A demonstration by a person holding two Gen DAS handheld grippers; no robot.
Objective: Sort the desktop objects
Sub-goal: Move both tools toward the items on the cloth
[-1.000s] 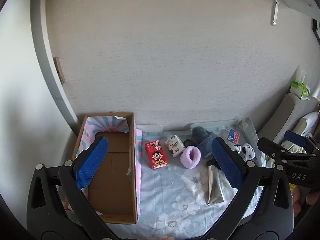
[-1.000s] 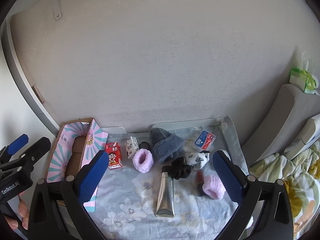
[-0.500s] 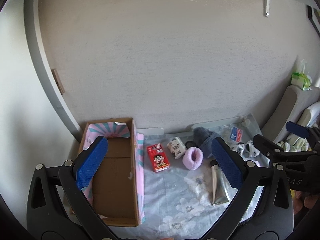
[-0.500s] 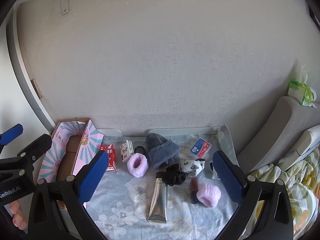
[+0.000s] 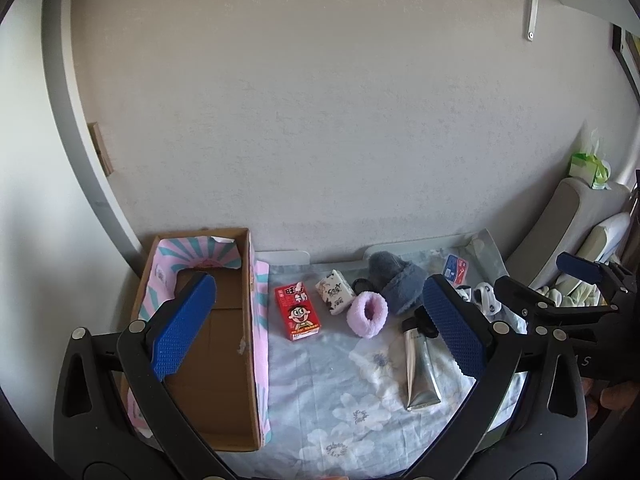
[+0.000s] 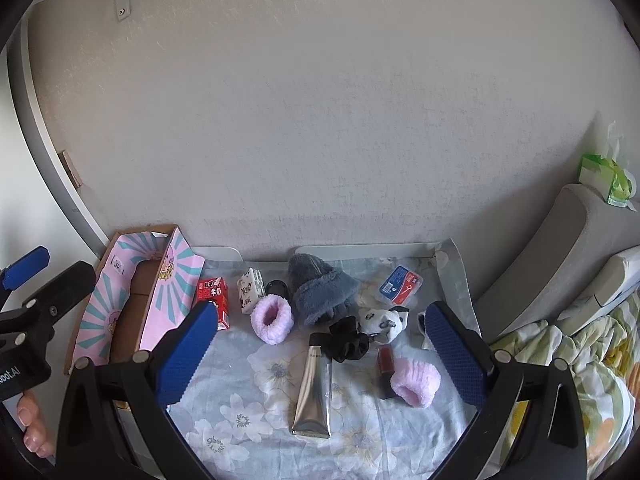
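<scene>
Pale textured wall (image 6: 320, 120) behind a small table under a floral cloth (image 6: 272, 408), bedding at the right.

Against the wall at the left sits an open cardboard box (image 5: 224, 360) lined pink; on the cloth lie a grey fuzzy hat (image 6: 320, 288), silver tube (image 6: 314, 392), red milk carton (image 5: 297, 312), two pink scrunchies (image 6: 273, 319) and a black one (image 6: 349, 338). Left gripper (image 5: 320, 328) and right gripper (image 6: 324, 356) hover above, jaws spread wide, holding nothing.
</scene>
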